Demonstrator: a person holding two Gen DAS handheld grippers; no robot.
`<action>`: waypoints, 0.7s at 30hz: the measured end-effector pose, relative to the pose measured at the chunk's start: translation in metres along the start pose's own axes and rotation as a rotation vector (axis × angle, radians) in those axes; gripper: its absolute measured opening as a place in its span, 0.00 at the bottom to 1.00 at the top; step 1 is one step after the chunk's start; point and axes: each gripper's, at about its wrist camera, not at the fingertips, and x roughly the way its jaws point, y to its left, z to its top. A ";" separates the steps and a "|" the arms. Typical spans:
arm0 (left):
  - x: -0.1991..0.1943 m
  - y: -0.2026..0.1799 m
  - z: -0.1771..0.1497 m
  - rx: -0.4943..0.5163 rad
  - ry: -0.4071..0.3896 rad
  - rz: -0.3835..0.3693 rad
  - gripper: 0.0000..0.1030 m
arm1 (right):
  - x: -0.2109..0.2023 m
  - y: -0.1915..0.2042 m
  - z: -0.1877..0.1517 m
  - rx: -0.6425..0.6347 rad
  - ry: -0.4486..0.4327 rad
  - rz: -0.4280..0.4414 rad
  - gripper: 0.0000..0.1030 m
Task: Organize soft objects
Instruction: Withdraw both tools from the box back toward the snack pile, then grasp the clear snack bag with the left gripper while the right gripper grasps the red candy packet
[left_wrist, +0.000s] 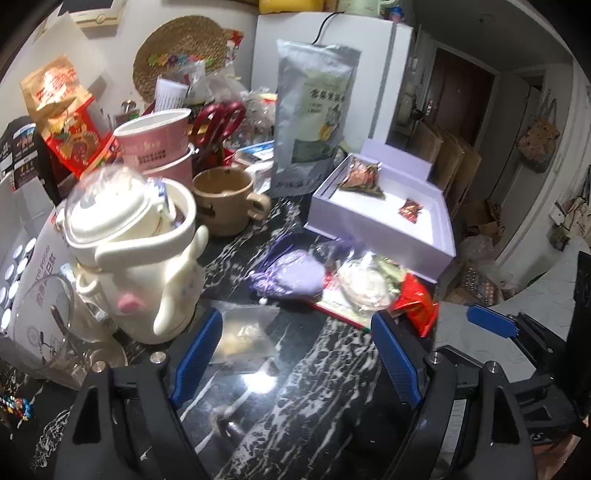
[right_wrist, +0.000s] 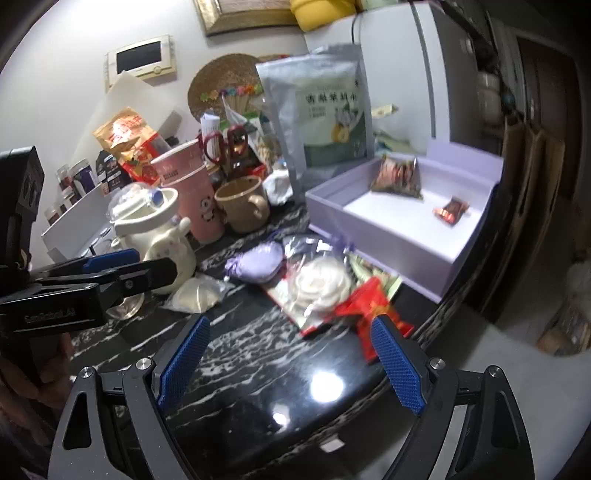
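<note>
Left wrist view
Left gripper: jaws wide apart, nothing between them, low in the frame above the black marble table.
Clear packet: flat on the table, just beside the left blue finger.
Purple pouch: centre of the frame, lying on the table.
White soft item in plastic wrap: right of the pouch, touching it or nearly so.
Red packet: right of centre, near the table edge.
Lavender box: upper right, open, with a wrapped dumpling and a small red sachet inside.

Right wrist view
Right gripper: jaws wide apart, holding nothing, bottom of the frame.
Red packet: just beyond the right blue finger.
White soft item: centre.
Purple pouch: left of it.
Left gripper: left edge; cannot tell here whether it is open.
</note>
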 end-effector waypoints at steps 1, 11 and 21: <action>0.004 0.003 -0.001 -0.011 0.009 0.010 0.81 | 0.003 -0.001 -0.003 0.009 0.009 0.002 0.87; 0.051 0.035 -0.012 -0.137 0.099 0.094 0.81 | 0.022 -0.012 -0.002 0.016 0.033 -0.030 0.87; 0.091 0.049 -0.022 -0.149 0.184 0.152 0.81 | 0.041 -0.024 -0.001 0.052 0.080 -0.023 0.87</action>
